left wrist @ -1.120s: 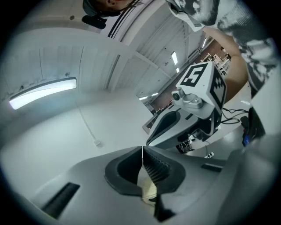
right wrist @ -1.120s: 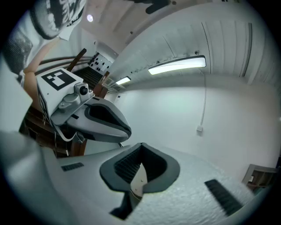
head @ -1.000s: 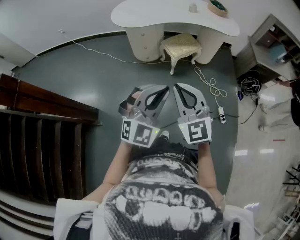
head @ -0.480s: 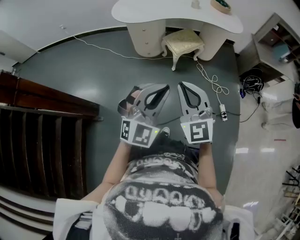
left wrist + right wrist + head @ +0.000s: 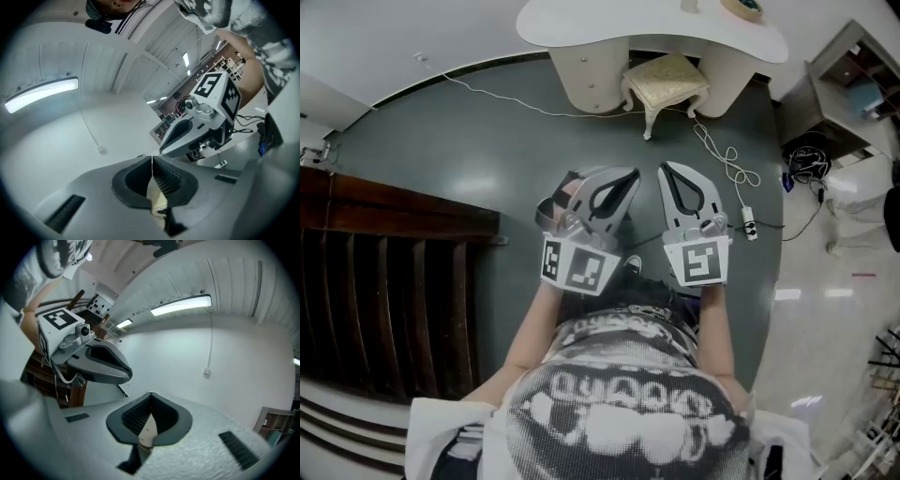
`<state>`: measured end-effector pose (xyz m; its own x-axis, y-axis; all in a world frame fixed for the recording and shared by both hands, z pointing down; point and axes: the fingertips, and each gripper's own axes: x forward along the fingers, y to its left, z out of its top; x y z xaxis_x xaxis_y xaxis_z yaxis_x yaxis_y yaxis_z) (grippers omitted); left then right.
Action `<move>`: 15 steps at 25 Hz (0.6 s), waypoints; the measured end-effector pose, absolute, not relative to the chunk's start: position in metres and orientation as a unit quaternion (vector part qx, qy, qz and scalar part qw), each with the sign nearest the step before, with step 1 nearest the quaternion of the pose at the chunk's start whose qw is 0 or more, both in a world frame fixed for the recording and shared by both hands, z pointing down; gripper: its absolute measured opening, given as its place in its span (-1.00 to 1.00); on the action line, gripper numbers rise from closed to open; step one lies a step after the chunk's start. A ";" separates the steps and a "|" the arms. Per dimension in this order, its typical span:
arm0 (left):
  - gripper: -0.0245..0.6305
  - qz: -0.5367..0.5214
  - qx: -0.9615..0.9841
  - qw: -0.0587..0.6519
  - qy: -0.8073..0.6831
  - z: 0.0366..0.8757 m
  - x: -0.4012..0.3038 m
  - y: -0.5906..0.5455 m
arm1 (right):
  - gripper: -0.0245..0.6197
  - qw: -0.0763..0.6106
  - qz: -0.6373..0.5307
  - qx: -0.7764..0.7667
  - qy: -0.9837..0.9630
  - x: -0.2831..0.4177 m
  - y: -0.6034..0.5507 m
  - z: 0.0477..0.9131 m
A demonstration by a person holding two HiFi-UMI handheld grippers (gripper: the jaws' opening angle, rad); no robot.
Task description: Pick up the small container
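1. Dark grey floor (image 5: 469,159) filled most of the head view; a paler, glossy strip of floor (image 5: 834,309) ran along the right edge.
2. Dark wooden slatted structure (image 5: 384,281) stood along the left side of the floor.
3. Person's patterned shirt (image 5: 619,403) filled the lower middle, with both forearms reaching forward from it.
4. White curved surface (image 5: 609,19) stood at the top of the head view, well apart from both grippers.
5. Grey shelf unit (image 5: 844,84) stood at the upper right, beside the surface.
6. Cream stool (image 5: 666,80) stood on the floor, tucked against the front of the surface.
7. Left gripper (image 5: 628,175) was held over the floor in front of the person. In its own view the ribbed pads were pressed together, nothing between them.
8. Right gripper (image 5: 667,169) was held just beside the left one, tips near each other but apart. Its own view showed the pads pressed together too, nothing pinched.
9. White power strip (image 5: 748,226) lay on the floor just right of the right gripper.
10. Round ring-shaped item (image 5: 741,7) sat on the surface near its right end, cut by the top edge.
11. Small container (image 5: 687,5), pale, sat on the surface just left of the ring, mostly cropped at the top edge; no detail readable. Neither gripper was near it.
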<state>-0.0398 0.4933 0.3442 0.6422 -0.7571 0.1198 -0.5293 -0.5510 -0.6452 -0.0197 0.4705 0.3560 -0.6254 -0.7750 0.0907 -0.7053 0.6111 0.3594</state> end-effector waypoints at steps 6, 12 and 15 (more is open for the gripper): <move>-0.91 -0.191 -0.869 0.282 0.358 0.349 -0.031 0.442 | -0.92 0.130 -0.130 0.423 -0.887 -0.016 0.421 0.363; -0.91 -0.193 -0.874 0.278 0.349 0.359 -0.039 0.365 | -0.92 0.140 -0.129 0.429 -0.883 -0.022 0.346 0.371; -0.91 -0.191 -0.876 0.278 0.344 0.356 -0.045 0.322 | -0.92 0.140 -0.123 0.437 -0.880 -0.025 0.306 0.370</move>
<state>-0.0448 0.3221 0.3558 0.6900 -0.7096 0.1428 -0.4978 -0.6085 -0.6180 -0.0252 0.3057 0.3703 -0.5793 -0.8031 0.1393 -0.7341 0.5883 0.3391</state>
